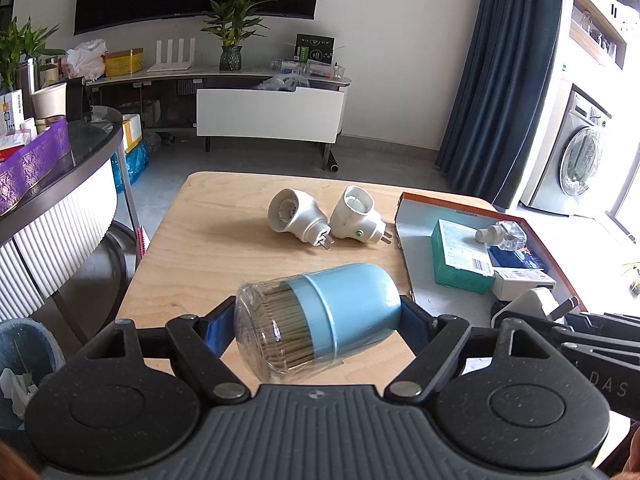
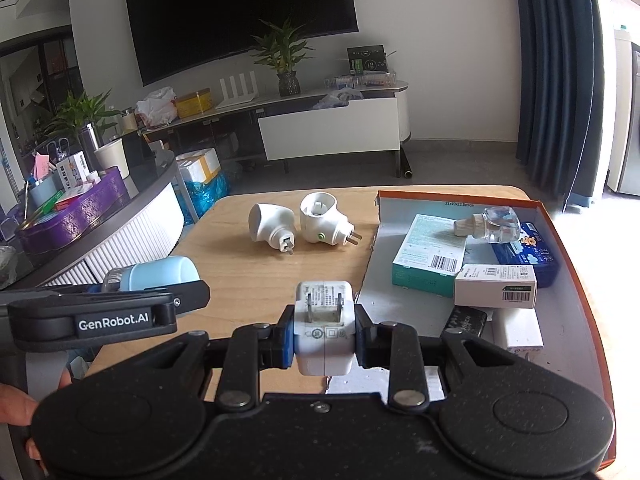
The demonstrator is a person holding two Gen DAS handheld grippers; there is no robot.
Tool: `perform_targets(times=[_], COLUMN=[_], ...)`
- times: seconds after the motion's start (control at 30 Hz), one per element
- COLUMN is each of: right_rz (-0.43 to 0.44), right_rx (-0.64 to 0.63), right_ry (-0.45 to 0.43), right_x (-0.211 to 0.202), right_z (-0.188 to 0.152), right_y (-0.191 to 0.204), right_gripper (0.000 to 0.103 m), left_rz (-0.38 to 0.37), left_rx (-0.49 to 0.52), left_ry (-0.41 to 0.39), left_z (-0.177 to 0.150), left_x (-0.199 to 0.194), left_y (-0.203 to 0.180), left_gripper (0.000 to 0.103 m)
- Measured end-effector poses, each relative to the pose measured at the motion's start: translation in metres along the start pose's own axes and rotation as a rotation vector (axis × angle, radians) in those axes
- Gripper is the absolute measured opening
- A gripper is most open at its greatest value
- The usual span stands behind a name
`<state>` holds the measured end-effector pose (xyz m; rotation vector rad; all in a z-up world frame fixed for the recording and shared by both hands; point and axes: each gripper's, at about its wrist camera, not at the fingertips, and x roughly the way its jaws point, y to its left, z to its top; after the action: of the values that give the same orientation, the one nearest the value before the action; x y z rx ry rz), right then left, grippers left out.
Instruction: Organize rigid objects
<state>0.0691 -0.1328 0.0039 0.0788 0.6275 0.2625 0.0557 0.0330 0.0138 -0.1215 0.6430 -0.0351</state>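
At the bottom centre of the left wrist view, the left gripper (image 1: 318,316) clamps a blue toothpick jar (image 1: 320,316) lying sideways, its clear end toward the lower left, above the wooden table (image 1: 224,248). In the right wrist view the right gripper (image 2: 324,330) is closed on a white charger (image 2: 324,330) at lower centre, prongs facing up, over the table's near edge. Beyond them, mid-frame, two white plug-in heaters (image 2: 272,226) lie on the bare wood just beside each other. To the right sits an orange-rimmed box lid (image 2: 560,220) holding a teal carton (image 2: 428,256), a white carton (image 2: 496,286), a dark blue pack (image 2: 528,252) and a clear refill bottle (image 2: 492,224) resting on the cartons. Past the table lies grey floor; a dark television (image 2: 240,20) hangs on the white wall at top, above a low white cabinet (image 2: 332,132) with a potted plant (image 2: 284,60). Blue curtains (image 2: 556,80) fill the upper right, a curved counter (image 2: 132,216) the left.
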Motion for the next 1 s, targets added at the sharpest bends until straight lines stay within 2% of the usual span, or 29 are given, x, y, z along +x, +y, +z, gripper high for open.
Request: perform_targets(times=[0.43,1.0], right_rz=[0.000,-0.029], right_rx=[0.012,0.043], right_ry=[-0.058,-0.116], right_x=[-0.028,-0.053], right_z=[-0.010,-0.013], right_y=[-0.014,-0.034], right_gripper=[0.035,0.035], left_rz=[0.009,-0.051], left_rx=[0.028,0.062], left_ry=[-0.045,-0.048], left_z=[-0.002,-0.008], left_x=[-0.019,-0.025], left_y=[-0.016,-0.039], left_gripper=[0.083,0.083])
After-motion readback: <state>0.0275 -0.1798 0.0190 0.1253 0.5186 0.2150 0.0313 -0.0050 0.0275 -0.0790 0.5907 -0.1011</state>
